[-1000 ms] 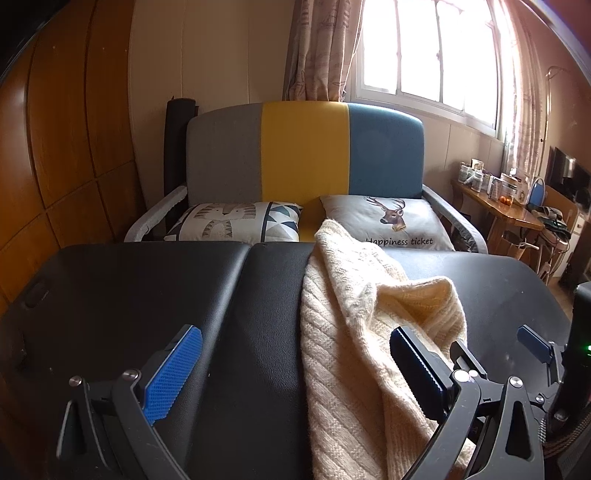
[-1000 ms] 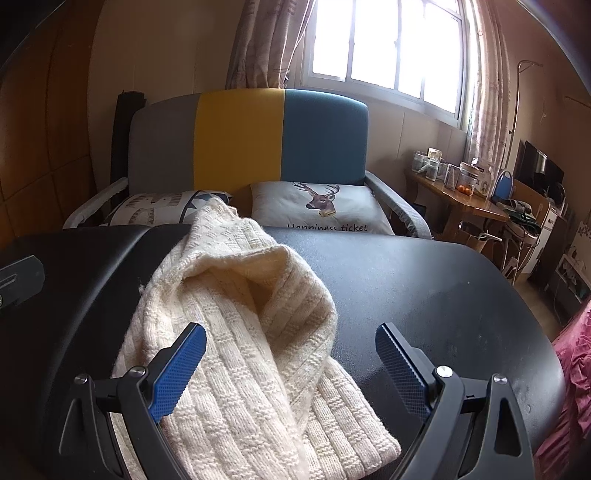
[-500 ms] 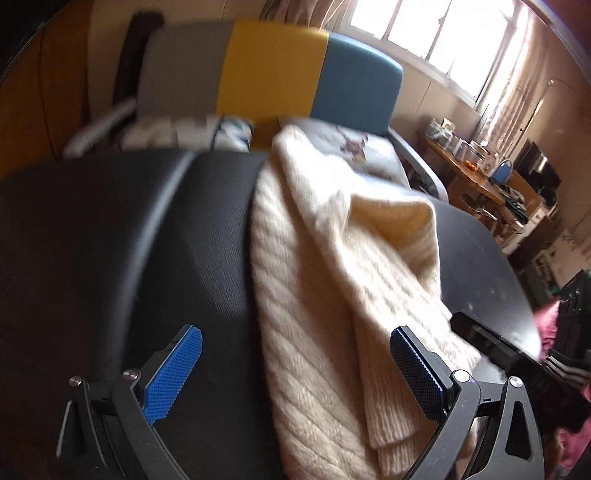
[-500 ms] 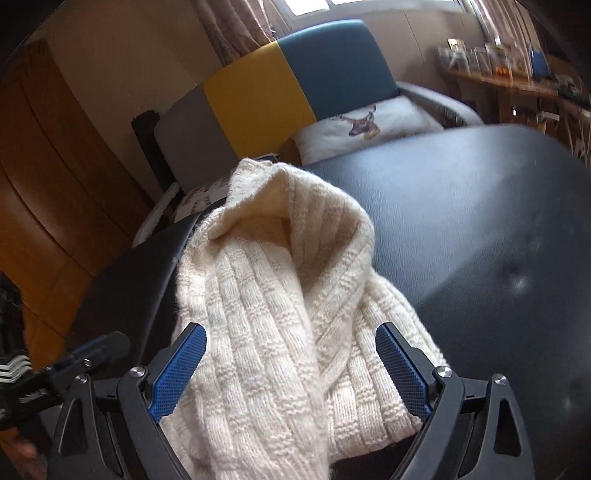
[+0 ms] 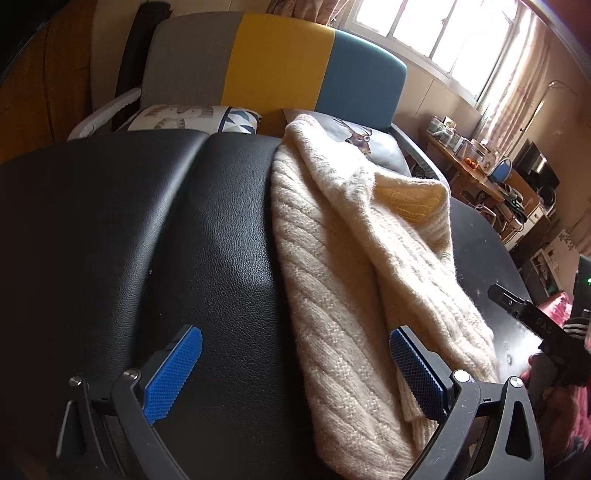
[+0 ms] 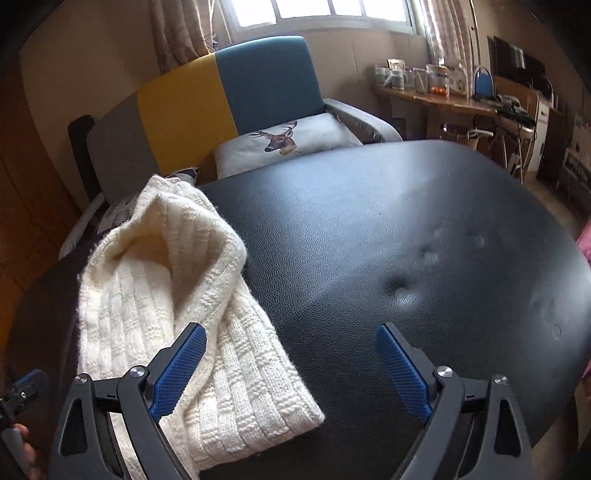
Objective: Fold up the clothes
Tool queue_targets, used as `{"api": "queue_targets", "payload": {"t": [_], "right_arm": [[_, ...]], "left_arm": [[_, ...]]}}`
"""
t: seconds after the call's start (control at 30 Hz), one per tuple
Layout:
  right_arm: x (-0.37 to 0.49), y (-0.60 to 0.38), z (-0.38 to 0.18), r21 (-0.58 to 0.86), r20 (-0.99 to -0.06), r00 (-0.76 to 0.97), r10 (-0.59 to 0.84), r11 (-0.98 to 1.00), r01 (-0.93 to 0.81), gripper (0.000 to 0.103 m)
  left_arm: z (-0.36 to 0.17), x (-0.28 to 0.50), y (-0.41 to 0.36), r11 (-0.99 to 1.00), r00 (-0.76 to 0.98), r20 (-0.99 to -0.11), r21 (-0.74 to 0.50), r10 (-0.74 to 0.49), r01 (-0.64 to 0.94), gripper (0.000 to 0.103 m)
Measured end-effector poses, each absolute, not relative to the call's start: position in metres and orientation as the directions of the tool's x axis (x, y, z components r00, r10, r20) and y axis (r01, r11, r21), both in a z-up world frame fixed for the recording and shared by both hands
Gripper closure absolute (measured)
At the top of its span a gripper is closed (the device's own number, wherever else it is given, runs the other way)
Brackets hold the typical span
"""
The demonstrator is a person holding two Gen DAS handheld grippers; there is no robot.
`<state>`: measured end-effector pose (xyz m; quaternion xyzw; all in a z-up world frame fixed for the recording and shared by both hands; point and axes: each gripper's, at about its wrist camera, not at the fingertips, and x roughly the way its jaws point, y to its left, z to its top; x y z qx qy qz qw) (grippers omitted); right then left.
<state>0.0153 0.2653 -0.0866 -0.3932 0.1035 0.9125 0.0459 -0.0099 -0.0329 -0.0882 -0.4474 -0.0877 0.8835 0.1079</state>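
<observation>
- A black leather-like table [image 5: 110,229] fills the lower part of both views; its top is dimpled on the right side in the right wrist view.
- A cream knit sweater [image 5: 351,266] lies bunched in a long heap on the table, its far end reaching the table's back edge.
- Behind the table stands a sofa [image 5: 280,62] with grey, yellow and blue back panels, and on it a deer cushion [image 6: 291,138] and a patterned cushion [image 5: 192,118].
- A bright window [image 5: 436,29] with curtains is behind the sofa; a cluttered wooden desk [image 6: 436,101] stands to the right.
- The left gripper [image 5: 293,373] is spread wide and empty, its right finger just over the sweater's near edge.
- The right gripper [image 6: 291,369] is also spread and empty, its left finger over the sweater.
- The sweater's near end is cut off behind the gripper frames.
- Desk items are too small to identify.
</observation>
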Motion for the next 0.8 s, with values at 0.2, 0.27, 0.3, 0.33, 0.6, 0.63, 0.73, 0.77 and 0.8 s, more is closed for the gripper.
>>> {"api": "queue_targets", "payload": {"t": [0.2, 0.27, 0.3, 0.33, 0.6, 0.63, 0.73, 0.77, 0.8], "right_arm": [[0.009, 0.246, -0.078, 0.095, -0.710, -0.704, -0.012, -0.992, -0.079, 0.008], [-0.005, 0.246, -0.077, 0.176, -0.705, -0.697, -0.131, -0.984, 0.007, 0.008], [-0.009, 0.249, -0.077, 0.254, -0.696, -0.683, -0.221, -0.966, 0.054, 0.008], [-0.014, 0.257, -0.079, 0.376, -0.674, -0.656, -0.341, -0.922, 0.094, 0.008], [-0.021, 0.305, -0.110, 0.728, -0.531, -0.564, -0.632, -0.681, 0.077, 0.008], [-0.021, 0.308, -0.114, 0.782, -0.480, -0.541, -0.691, -0.616, 0.093, 0.008], [-0.019, 0.304, -0.125, 0.861, -0.381, -0.483, -0.789, -0.493, 0.126, 0.008], [-0.019, 0.299, -0.128, 0.872, -0.365, -0.460, -0.810, -0.470, 0.135, 0.008], [-0.019, 0.292, -0.131, 0.880, -0.358, -0.434, -0.827, -0.455, 0.141, 0.008]], "left_arm": [[-0.086, -0.005, -0.033, -0.958, -0.558, -0.779, -0.250, 0.287, -0.143, 0.000], [-0.088, -0.006, -0.037, -0.940, -0.529, -0.778, -0.307, 0.339, -0.150, 0.000], [-0.089, -0.007, -0.039, -0.927, -0.514, -0.774, -0.342, 0.370, -0.153, 0.000], [-0.090, -0.008, -0.041, -0.914, -0.499, -0.769, -0.376, 0.401, -0.154, 0.000], [-0.078, -0.021, -0.035, -0.751, -0.411, -0.641, -0.630, 0.648, -0.200, 0.000], [-0.074, -0.024, -0.029, -0.745, -0.409, -0.635, -0.631, 0.655, -0.214, 0.000], [-0.067, -0.038, -0.013, -0.730, -0.376, -0.635, -0.647, 0.675, -0.220, 0.000], [-0.067, -0.039, -0.009, -0.740, -0.373, -0.646, -0.636, 0.666, -0.218, 0.000], [-0.067, -0.041, -0.006, -0.749, -0.371, -0.658, -0.626, 0.656, -0.216, 0.000]]}}
